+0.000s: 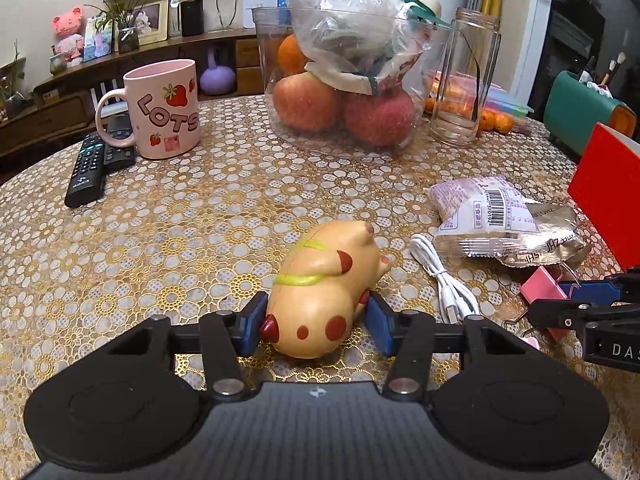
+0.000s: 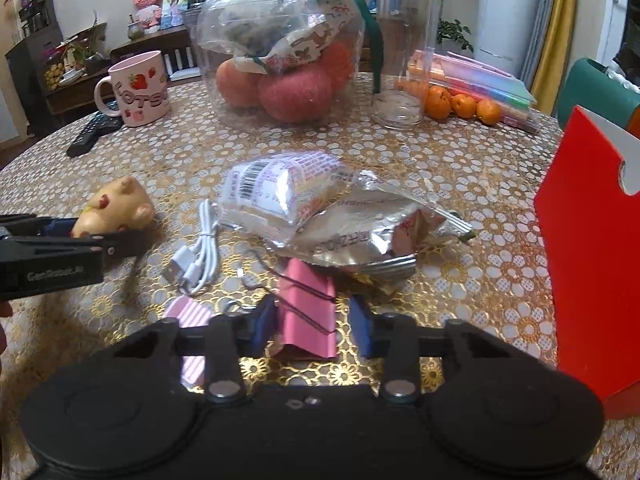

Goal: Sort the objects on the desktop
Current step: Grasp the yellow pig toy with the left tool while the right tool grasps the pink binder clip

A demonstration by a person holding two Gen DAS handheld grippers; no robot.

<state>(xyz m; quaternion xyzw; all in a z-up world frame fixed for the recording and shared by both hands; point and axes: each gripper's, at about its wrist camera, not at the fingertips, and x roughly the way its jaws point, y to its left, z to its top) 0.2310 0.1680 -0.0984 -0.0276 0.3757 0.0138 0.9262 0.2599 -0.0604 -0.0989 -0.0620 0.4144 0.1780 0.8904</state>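
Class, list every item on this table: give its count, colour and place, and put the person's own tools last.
pig toy: one, tan with red spots, front, between left tongs' pads
binder clip: one, pink, between right tongs' pads
cable: one, white, right of the pig toy
snack packets: two, white and silver, centre right
mug: one, pink, back left
remotes: two, black, beside mug
fruit bowl: one, clear, back centre
jar: one, clear, empty
red box: one, right edge
left tongs: black, blue pads
right tongs: black, blue pads
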